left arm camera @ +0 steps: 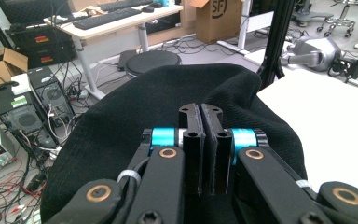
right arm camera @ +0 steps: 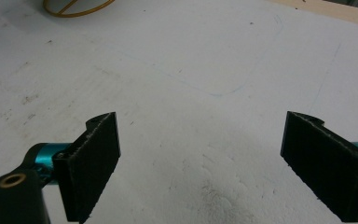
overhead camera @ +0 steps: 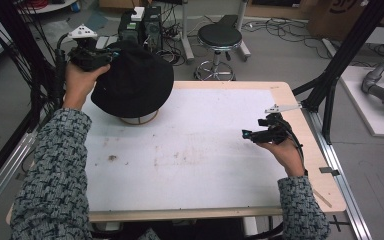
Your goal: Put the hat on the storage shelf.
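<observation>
Two grippers are at work over a white table (overhead camera: 190, 150) in the high view. The left gripper (overhead camera: 111, 56) is raised at the table's far left corner, its tips at the edge of a black hat (overhead camera: 135, 80). That hat sits over a round wooden stand (overhead camera: 139, 119) whose light rim peeks out beneath the brim, at the far left part of the table. The right gripper (overhead camera: 246, 134) hovers low over the table's right side, well apart from the hat, and points toward the left.

From the left gripper view, the left gripper (left arm camera: 201, 140) has its two black jaws pressed together with only a thin slit between them. The black hat (left arm camera: 135, 116) lies right under and beyond the jaws; whether any fabric is pinched in the slit cannot be told here.

From the right gripper view, the right gripper (right arm camera: 200, 154) has its jaws spread wide with nothing between them, just the scuffed white table (right arm camera: 191, 70) below. An arc of the wooden stand (right arm camera: 77, 6) shows at the top left edge.
</observation>
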Motion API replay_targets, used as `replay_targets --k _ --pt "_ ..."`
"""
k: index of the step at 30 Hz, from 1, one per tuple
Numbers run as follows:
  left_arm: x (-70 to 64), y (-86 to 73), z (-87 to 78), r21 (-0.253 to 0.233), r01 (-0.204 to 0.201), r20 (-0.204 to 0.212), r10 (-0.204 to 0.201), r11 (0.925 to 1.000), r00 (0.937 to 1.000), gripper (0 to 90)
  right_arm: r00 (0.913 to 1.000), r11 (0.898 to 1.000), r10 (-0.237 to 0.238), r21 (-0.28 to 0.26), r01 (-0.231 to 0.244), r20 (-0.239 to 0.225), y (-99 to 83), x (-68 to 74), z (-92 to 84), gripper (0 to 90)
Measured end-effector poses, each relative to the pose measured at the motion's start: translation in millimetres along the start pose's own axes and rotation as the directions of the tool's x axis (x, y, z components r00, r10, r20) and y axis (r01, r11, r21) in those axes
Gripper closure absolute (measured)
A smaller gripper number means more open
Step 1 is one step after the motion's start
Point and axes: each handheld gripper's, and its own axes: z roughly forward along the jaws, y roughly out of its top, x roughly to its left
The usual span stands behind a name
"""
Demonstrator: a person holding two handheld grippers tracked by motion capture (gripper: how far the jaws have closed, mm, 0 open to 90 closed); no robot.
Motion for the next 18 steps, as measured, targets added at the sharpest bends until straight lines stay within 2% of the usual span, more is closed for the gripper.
replay_targets --k 4,9,16,18 --pt "0.2 -1.6 4.3 -0.009 0.014 0.001 -0.014 0.9999 0.9999 86.6 1.0 1.0 0.0 -0.002 0.0 0.004 -0.2 -0.9 -0.4 11.6" --pt "0.3 -3.7 6.0 -0.005 0.013 -0.003 -0.013 0.9999 0.9999 85.2 1.0 1.0 0.004 -0.007 -0.004 0.004 -0.4 -1.5 -1.6 11.6" --pt "-0.1 -3.9 3.3 0.018 -0.002 -0.034 0.003 0.9998 0.9994 73.3 1.0 1.0 0.007 -0.013 -0.007 0.004 -0.5 -1.8 -3.3 11.6" --pt "0.3 -5.0 2.3 0.016 0.001 -0.032 -0.001 0.9999 0.9995 71.7 1.0 1.0 0.006 -0.014 -0.006 0.003 -0.5 -1.7 -3.5 11.6"
